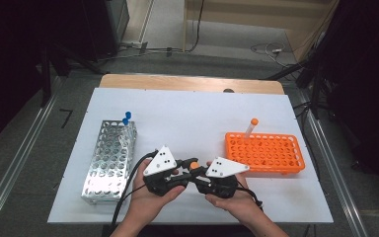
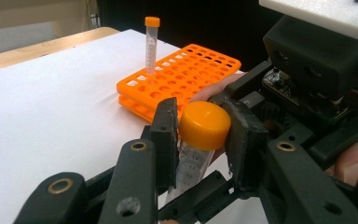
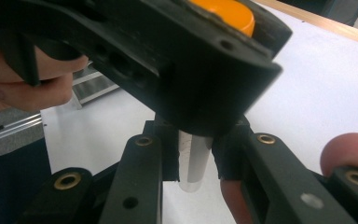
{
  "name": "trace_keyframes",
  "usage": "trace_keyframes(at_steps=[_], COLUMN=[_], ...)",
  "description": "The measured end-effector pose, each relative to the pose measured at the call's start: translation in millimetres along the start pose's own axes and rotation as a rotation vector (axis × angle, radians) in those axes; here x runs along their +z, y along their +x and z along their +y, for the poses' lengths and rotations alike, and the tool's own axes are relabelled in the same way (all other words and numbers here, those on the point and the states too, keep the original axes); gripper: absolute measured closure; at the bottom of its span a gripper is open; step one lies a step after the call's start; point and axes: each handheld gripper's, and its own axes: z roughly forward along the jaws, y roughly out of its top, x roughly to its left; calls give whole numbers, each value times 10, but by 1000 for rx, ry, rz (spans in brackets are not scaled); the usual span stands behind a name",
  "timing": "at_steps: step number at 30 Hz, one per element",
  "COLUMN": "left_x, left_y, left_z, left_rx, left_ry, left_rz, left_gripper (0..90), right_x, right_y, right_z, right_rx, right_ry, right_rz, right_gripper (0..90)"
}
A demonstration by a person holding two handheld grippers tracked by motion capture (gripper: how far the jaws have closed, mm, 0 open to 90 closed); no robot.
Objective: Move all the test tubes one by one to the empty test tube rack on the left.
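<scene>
both grippers meet over the near middle of the white table (image 1: 187, 108), just to the near left of the orange rack (image 1: 265, 152), and they share one tube (image 2: 193, 156) between them. the left gripper (image 2: 200, 130) has its jaws closed on the tube's orange cap (image 2: 204, 125), one pad pressed to each side of it. the right gripper (image 3: 195, 156) is clamped on the clear body of the same tube (image 3: 193, 161), below the cap, with the left gripper's black jaws sitting right above it. in the high view the cap (image 1: 194, 165) shows as a small orange spot between the two grey plates, with a hand wrapped under each gripper. a second tube with an orange cap (image 1: 251, 127) stands upright in the far left corner of the orange rack. a metal rack (image 1: 109, 160) lies well to the left of the orange rack, with two blue-capped tubes (image 1: 127, 118) standing at its far end.
</scene>
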Motion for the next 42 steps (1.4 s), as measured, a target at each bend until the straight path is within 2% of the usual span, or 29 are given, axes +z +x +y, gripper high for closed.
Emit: trace_keyframes(at_steps=[2, 9, 13, 15, 18, 21, 22, 25, 27, 32, 35, 42], left_x=[-6, -19, -55, -84, -141, -208, -235, -330, -393, -532, -625, -867], left_y=[-5, -14, 10, 20, 55, 101, 115, 164, 210, 303, 364, 509], left_z=[-1, -1, 7, 16, 23, 32, 35, 33, 29, 28, 17, -21], left_rx=[16, 33, 17, 16, 13, 6, 5, 4, -10, -23, -33, -61], left_ry=[4, 7, -10, -19, -26, -35, -36, -40, -50, -64, -70, -86], left_rz=[7, 34, 23, 26, 39, 58, 67, 94, 110, 155, 185, 260], left_gripper=[685, 696, 697, 698, 698, 698, 698, 698, 698, 698, 698, 698], right_x=[-1, 8, 9, 0, -30, -60, -72, -109, -129, -152, -169, -240], right_y=[2, 2, -12, -20, -34, -81, -88, -107, -140, -224, -275, -417], right_z=[0, -3, -7, -8, -7, 0, 1, 1, -1, -21, -33, -77], right_rx=[-2, -1, 4, 15, 22, 46, 53, 43, 52, 77, 84, 95], right_ry=[0, 2, 5, -2, -19, -27, -31, -43, -46, -32, -20, -27], right_rz=[0, 1, 16, 24, 2, 19, 12, -7, 9, -19, -52, -76], right_gripper=[718, 704, 624, 535, 352, 151, 84, 18, 3, 2, 2, 2])
